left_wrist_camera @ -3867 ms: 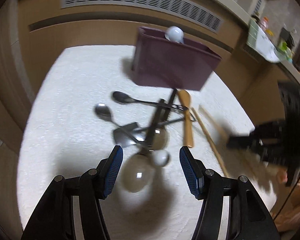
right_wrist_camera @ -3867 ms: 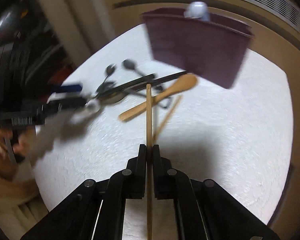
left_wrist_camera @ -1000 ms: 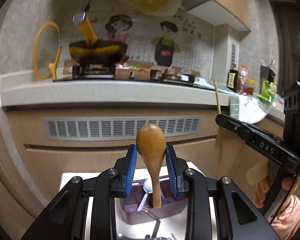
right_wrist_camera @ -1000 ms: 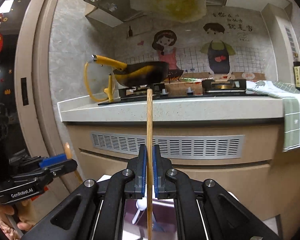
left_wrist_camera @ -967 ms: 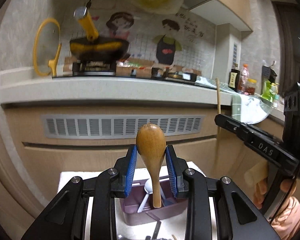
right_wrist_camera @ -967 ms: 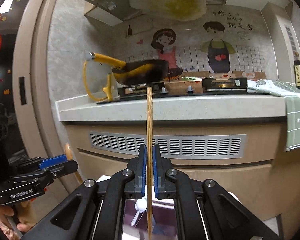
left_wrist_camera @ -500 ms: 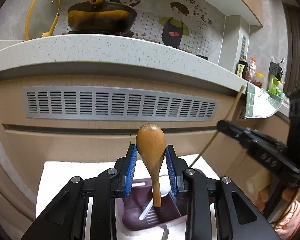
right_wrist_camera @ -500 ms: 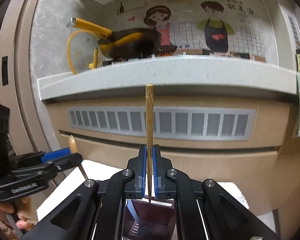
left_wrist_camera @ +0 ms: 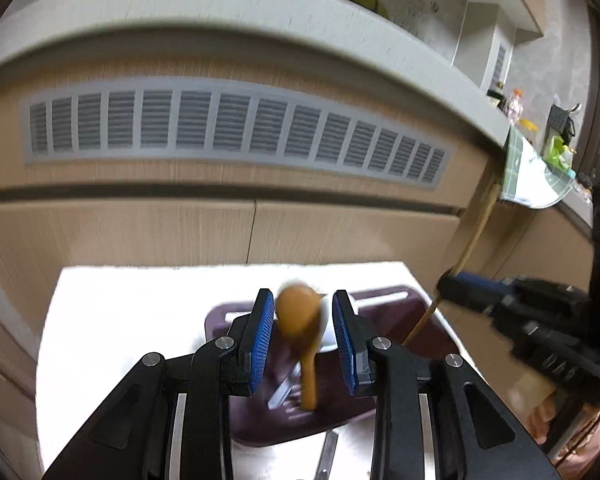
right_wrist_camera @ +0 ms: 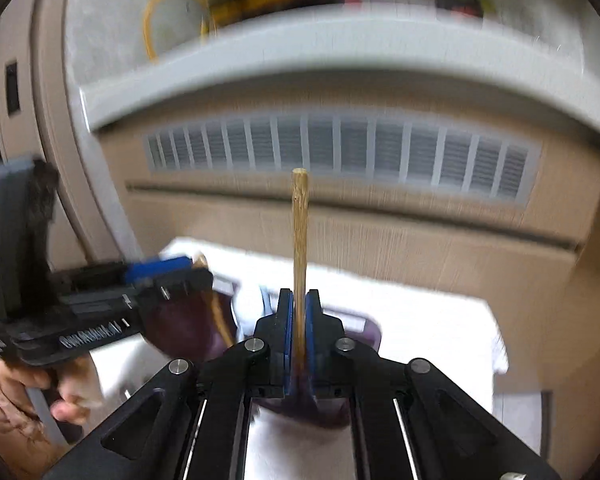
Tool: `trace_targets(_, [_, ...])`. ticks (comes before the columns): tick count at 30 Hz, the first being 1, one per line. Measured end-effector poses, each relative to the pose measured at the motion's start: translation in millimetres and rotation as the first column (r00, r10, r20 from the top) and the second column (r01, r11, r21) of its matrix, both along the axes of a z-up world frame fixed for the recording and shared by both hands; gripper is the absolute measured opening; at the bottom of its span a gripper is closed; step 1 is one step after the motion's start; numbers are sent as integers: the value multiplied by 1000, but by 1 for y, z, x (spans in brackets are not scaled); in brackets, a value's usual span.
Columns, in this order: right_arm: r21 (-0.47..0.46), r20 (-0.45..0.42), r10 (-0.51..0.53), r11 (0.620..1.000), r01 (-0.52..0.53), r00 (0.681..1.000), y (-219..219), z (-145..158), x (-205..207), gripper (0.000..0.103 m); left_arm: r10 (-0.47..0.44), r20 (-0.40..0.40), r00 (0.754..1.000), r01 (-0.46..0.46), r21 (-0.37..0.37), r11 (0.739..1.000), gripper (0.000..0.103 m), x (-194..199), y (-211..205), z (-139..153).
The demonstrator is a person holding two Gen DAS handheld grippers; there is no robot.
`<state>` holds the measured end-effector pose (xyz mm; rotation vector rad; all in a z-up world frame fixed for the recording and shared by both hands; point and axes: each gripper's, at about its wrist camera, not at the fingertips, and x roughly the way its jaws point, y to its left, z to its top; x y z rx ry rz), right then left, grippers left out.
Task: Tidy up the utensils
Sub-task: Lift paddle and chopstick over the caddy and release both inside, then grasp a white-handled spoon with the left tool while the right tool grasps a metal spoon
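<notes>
My left gripper (left_wrist_camera: 302,336) hangs over the purple bin (left_wrist_camera: 384,294), which stands on a white mat (left_wrist_camera: 120,320). The wooden spoon (left_wrist_camera: 300,314) stands loose between the blue pads with gaps beside it, blurred, its handle end down in the bin next to a white spoon (left_wrist_camera: 329,334). My right gripper (right_wrist_camera: 299,320) is over the same bin (right_wrist_camera: 366,330). Its jaws are opening, and the upright wooden chopstick (right_wrist_camera: 300,232) is between the pads with slim gaps. Each gripper shows in the other's view: the right (left_wrist_camera: 446,282) with its chopstick (left_wrist_camera: 474,236), the left (right_wrist_camera: 204,270).
A wood cabinet front with a grey vent grille (left_wrist_camera: 236,128) rises just behind the mat, under a pale counter edge (left_wrist_camera: 260,4). A metal utensil (left_wrist_camera: 327,454) lies on the mat before the bin. A person's hand (right_wrist_camera: 70,404) holds the left gripper.
Both grippers have sunk toward the bin and tipped downward. The spoon has slipped lower between the left pads into the bin. The right pads have parted slightly around the chopstick.
</notes>
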<state>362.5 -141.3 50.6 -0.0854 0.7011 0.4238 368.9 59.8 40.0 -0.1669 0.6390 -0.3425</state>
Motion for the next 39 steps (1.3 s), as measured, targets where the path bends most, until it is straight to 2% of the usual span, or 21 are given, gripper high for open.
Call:
trace_targets(3, [-20,-41,14,1000,-15,999,1,-16,0,39,5,-1,1000,-5,8,1000,35,-9,3,-1])
trace_targets(5, [-46,-21,6,999,-7,1000,-1,-18,-10,43,17,7,1000,-17,12,1000,41,-22,8,3])
trace_targets(7, [-74,-7,-3,997,2,1000,-3,-19,-22,49,39,12,999,-39,18,999,51,-36,17,3])
trace_targets(8, [-82,-6,-9,997,8,1000,-5,-20,-28,52,51,7,999,-52,29,998,53,-44,20,1])
trace_targets(10, [-100,-16,-18,995,17,1000,-9,-25,-43,73,69,-7,998,-69,42,997,53,-57,24,-3])
trace_targets(12, [-118,-28,-23,993,20,999,-10,-32,-57,84,81,-37,996,-78,54,995,54,-72,26,-12])
trace_targets(18, [-225,-105,-33,974,9,994,3,-72,-98,87,115,-141,983,-104,87,991,58,-123,24,-49])
trace_targets(20, [-259,-114,-24,966,-6,993,9,-83,-109,91,115,-173,978,-100,97,990,62,-137,23,-61])
trace_targets(22, [-282,-117,-19,959,-15,993,14,-89,-115,101,118,-203,972,-97,108,989,62,-151,25,-72])
trace_targets(26, [-312,-81,34,948,-58,996,33,-86,-121,101,138,-243,960,-116,101,988,62,-172,34,-86])
trace_targets(27, [-304,-83,70,948,-92,994,40,-85,-121,101,144,-246,959,-122,101,987,65,-176,36,-88])
trace_targets(29, [-269,-104,158,946,-180,982,55,-80,-114,95,155,-244,957,-133,106,986,68,-183,41,-89])
trace_targets(31, [-238,-138,233,936,-261,963,74,-79,-107,60,164,-245,956,-143,103,984,69,-187,46,-90])
trace_targets(32, [-229,-157,258,930,-289,953,82,-80,-103,55,173,-246,954,-153,97,983,69,-189,51,-91])
trace_targets(36, [-187,-231,380,886,-424,896,131,-95,-82,53,195,-254,947,-183,71,981,69,-194,69,-91])
trace_targets(39, [-272,-215,395,854,-444,893,159,-107,-72,51,213,-260,942,-203,63,977,69,-198,80,-91])
